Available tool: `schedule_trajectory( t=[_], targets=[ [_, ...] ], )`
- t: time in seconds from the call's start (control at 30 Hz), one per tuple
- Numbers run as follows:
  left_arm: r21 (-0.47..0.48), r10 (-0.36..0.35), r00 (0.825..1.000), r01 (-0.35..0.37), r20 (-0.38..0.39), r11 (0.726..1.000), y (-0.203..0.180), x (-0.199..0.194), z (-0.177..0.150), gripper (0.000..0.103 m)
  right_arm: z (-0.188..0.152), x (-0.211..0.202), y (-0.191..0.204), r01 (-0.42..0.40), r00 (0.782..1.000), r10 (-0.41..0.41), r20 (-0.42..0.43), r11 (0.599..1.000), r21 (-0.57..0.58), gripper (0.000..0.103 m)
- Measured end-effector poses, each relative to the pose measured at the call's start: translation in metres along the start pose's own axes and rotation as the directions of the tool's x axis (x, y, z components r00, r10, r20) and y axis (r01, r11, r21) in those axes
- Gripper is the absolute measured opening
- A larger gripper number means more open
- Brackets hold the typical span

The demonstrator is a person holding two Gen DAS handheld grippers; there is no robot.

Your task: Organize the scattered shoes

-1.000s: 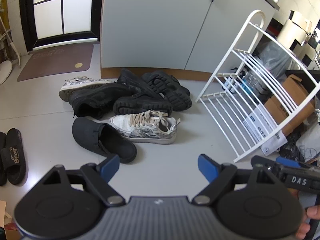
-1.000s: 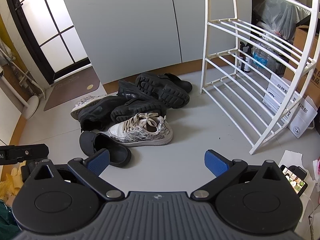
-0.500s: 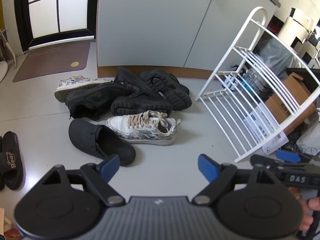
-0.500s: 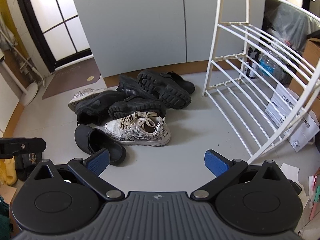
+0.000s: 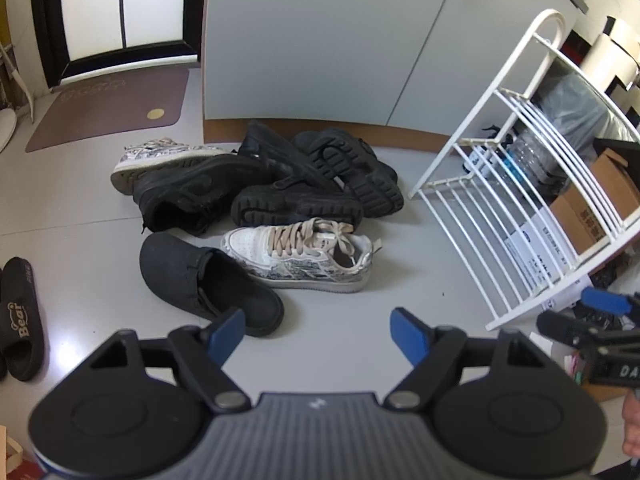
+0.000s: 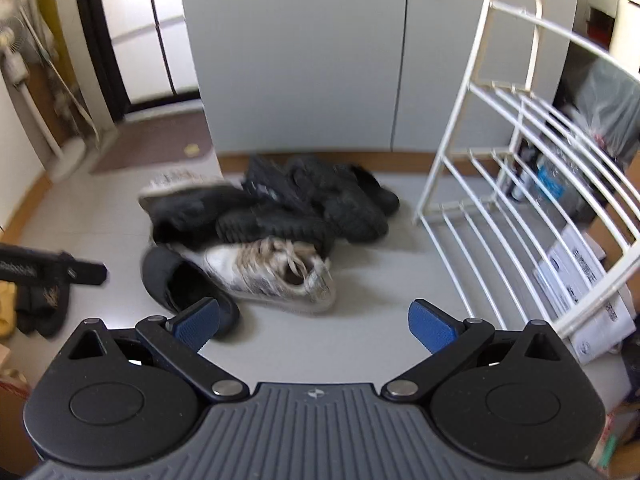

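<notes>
Left wrist view: the left gripper hangs over bare floor, its jaws closing with nothing between them. Ahead lies a heap of shoes: a black slipper touching a white sneaker, black shoes piled behind. A white rack stands to the right.

Right wrist view, blurred: the right gripper has its jaws spread wide and empty. The same heap lies ahead, the rack beside it.
</notes>
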State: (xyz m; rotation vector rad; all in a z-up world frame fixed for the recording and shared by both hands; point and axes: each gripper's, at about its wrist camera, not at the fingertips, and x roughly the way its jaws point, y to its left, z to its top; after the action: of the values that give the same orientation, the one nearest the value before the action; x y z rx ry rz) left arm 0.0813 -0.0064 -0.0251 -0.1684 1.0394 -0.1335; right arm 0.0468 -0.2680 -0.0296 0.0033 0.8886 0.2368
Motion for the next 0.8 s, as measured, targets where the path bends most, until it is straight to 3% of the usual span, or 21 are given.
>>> schedule_trajectory(
  t=[0.33, 0.53, 0.8],
  targets=[
    [-0.042, 0.000, 0.999, -0.001, -0.035, 0.999, 0.013, 0.026, 0.013, 0.082, 0.016, 0.022, 0.011, -0.039, 0.999, 0.037, -0.032, 0.998, -0.047, 0.102],
    [-0.049, -0.022, 0.999, 0.020, -0.027, 0.999, 0.014, 0.031, 0.018, 0.082, 0.023, 0.035, 0.006, -0.041, 0.997, 0.043, -0.069, 0.998, 0.041, 0.102],
    [-0.043, 0.015, 0.999, -0.017, -0.041, 0.999, 0.019, 0.061, 0.029, 0.082, 0.033, 0.051, 0.006, -0.056, 0.996, 0.059, -0.068, 0.998, 0.041, 0.102]
  ],
)
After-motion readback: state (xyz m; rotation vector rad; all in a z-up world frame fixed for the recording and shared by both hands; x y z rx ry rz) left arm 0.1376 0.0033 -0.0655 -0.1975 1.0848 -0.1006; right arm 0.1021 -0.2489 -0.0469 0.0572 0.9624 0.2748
